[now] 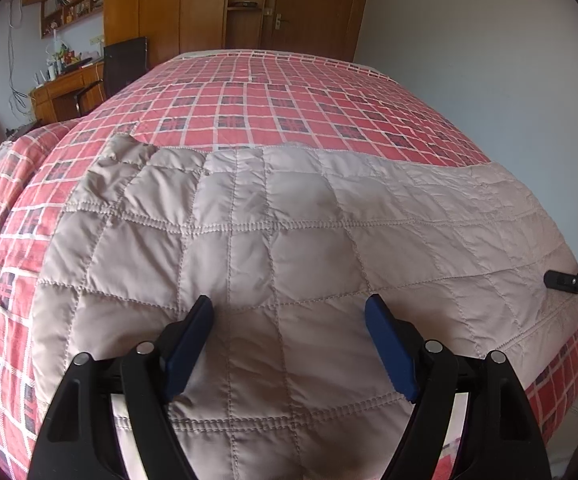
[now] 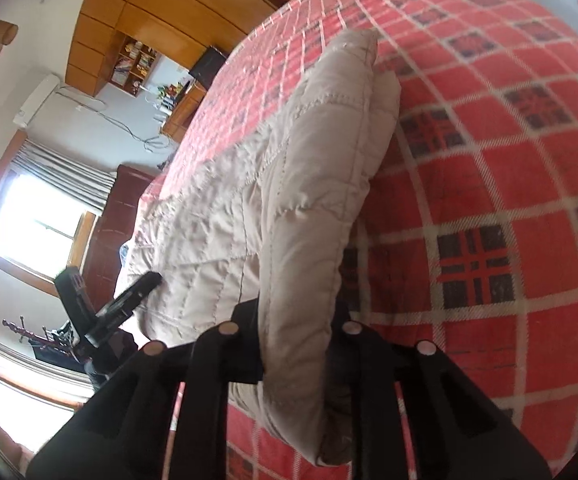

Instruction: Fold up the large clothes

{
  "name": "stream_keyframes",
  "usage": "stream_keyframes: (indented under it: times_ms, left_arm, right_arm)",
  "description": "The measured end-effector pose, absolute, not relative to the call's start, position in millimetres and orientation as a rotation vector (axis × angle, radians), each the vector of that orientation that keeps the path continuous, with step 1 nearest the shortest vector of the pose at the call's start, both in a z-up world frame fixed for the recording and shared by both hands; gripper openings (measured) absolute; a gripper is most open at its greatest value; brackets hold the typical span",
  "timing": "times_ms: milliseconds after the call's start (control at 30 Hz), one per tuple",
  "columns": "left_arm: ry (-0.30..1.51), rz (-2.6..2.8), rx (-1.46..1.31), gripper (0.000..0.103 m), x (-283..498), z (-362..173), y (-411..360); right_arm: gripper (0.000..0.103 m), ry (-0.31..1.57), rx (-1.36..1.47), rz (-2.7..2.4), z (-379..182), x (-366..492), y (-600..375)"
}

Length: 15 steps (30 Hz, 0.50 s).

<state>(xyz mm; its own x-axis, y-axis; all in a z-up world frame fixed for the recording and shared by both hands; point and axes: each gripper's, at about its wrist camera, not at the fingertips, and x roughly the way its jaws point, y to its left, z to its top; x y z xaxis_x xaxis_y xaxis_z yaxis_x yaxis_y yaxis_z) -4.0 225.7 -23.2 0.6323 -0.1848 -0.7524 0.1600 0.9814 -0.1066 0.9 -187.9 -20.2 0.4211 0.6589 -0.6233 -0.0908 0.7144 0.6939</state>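
Note:
A large beige quilted garment [image 1: 289,220] lies spread across the near part of a bed with a red plaid cover [image 1: 273,92]. My left gripper [image 1: 289,308] hovers low over the garment's near middle, open, with nothing between its blue pads [image 1: 193,344]. In the right wrist view my right gripper [image 2: 297,320] is shut on a thick folded edge of the garment [image 2: 321,184], which rises off the plaid cover [image 2: 489,184]. Cloth hides its fingertips. The right gripper [image 1: 569,280] shows at the garment's right edge, and the left gripper [image 2: 137,292] over the garment's far side.
Beyond the bed stand a wooden wardrobe and door [image 1: 249,4], a desk with clutter [image 1: 69,80] and a dark chair [image 1: 125,64] at the left. A bright window with curtains [image 2: 41,216] and a dark headboard [image 2: 117,216] flank the bed's far end.

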Motion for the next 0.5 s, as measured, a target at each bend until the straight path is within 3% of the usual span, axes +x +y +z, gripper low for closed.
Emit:
stream_keyframes:
  times_ms: [200, 500]
  left_arm:
    - [0.867, -0.263, -0.038, 0.079, -7.8, -20.5, 219.4]
    - [0.868, -0.274, -0.013, 0.079, -5.2, -28.7, 212.4]
  right_arm:
    - [0.014, 0.986, 0.627, 0.430, 2.1, -4.4, -214.4]
    - [0.016, 1.111, 0.683, 0.359, -44.5, 6.6, -211.5]
